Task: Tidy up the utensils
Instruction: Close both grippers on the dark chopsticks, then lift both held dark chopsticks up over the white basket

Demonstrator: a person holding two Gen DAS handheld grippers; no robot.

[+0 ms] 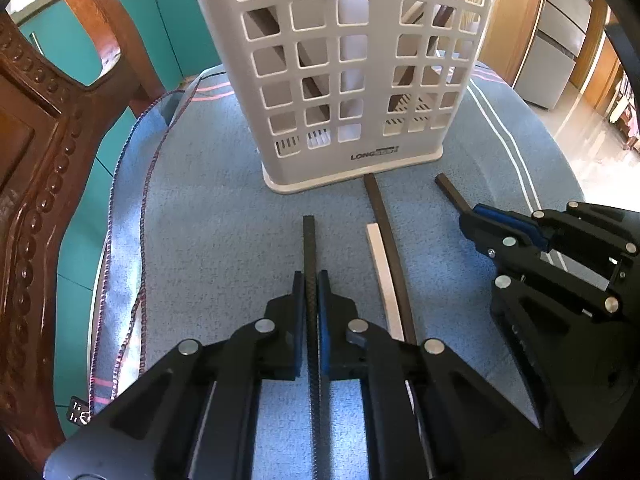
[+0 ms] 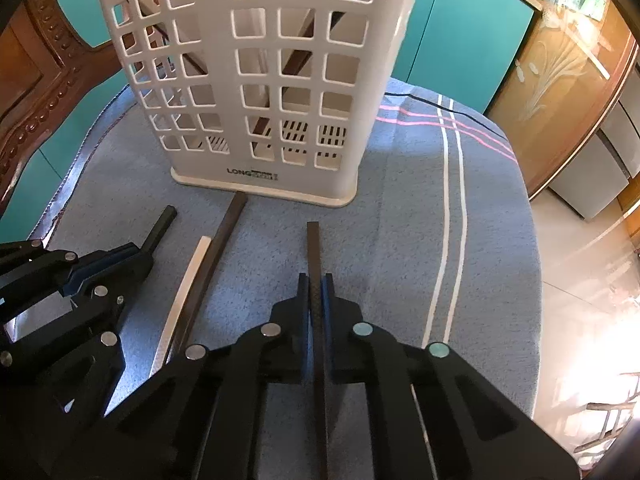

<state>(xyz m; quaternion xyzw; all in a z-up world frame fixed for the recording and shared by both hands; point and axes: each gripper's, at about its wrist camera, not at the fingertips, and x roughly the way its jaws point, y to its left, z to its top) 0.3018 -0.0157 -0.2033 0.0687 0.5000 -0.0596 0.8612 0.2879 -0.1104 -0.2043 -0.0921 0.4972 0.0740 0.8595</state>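
Note:
A white slotted utensil holder (image 1: 352, 80) stands upright at the back of the blue cloth; it also shows in the right wrist view (image 2: 264, 88), with several dark sticks inside. My left gripper (image 1: 310, 280) is shut on a black chopstick (image 1: 309, 240) that points at the holder. My right gripper (image 2: 316, 280) is shut on a dark brown chopstick (image 2: 313, 244); in the left wrist view it (image 1: 474, 216) sits at the right, clamping that stick (image 1: 452, 192). Between them a dark chopstick (image 1: 384, 232) and a white one (image 1: 382, 264) lie on the cloth.
A blue striped towel (image 2: 420, 200) covers a round table. A carved wooden chair back (image 1: 36, 160) stands at the left. Teal cabinets (image 2: 468, 28) are behind. The table edge drops to a shiny floor (image 2: 580, 280) at the right.

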